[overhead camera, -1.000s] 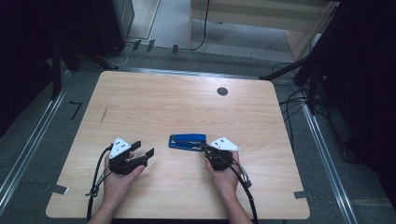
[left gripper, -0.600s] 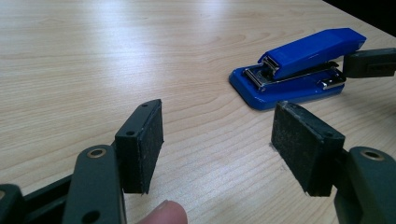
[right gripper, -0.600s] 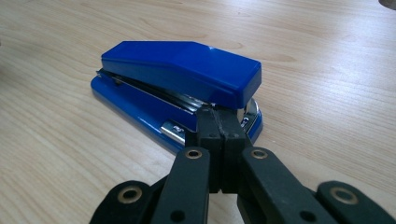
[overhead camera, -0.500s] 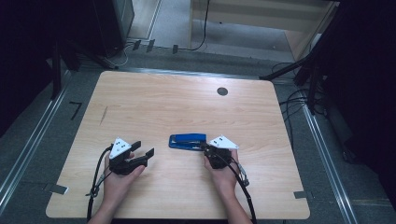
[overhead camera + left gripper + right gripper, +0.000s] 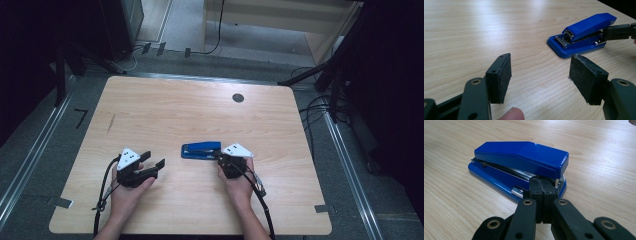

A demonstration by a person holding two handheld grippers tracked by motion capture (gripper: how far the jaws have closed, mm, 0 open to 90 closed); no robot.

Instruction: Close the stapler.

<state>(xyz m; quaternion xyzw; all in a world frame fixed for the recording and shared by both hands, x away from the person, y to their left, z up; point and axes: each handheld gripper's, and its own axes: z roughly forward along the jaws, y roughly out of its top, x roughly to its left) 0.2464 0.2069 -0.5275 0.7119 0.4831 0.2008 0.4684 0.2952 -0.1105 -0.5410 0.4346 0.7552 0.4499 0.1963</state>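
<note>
Two claws are in our hands, and we place everything by the blue stapler lying flat on the wooden tabletop; we can read no brand, label or writing on it. Its long axis runs across the tabletop, side to side in the high view; its stapling mouth points toward our left claw, its hinged rear toward our right claw. Our right claw is pressed together, its tips touching the stapler's rear end at the metal under the blue cover; whether anything is pinched between the pads we cannot tell, since the tips hide that spot. Our left claw stands spread with nothing between its pads, well apart from the stapler's mouth. Beyond the stapler, a small dark round mark sits near the far edge; we cannot make out what it is.
</note>
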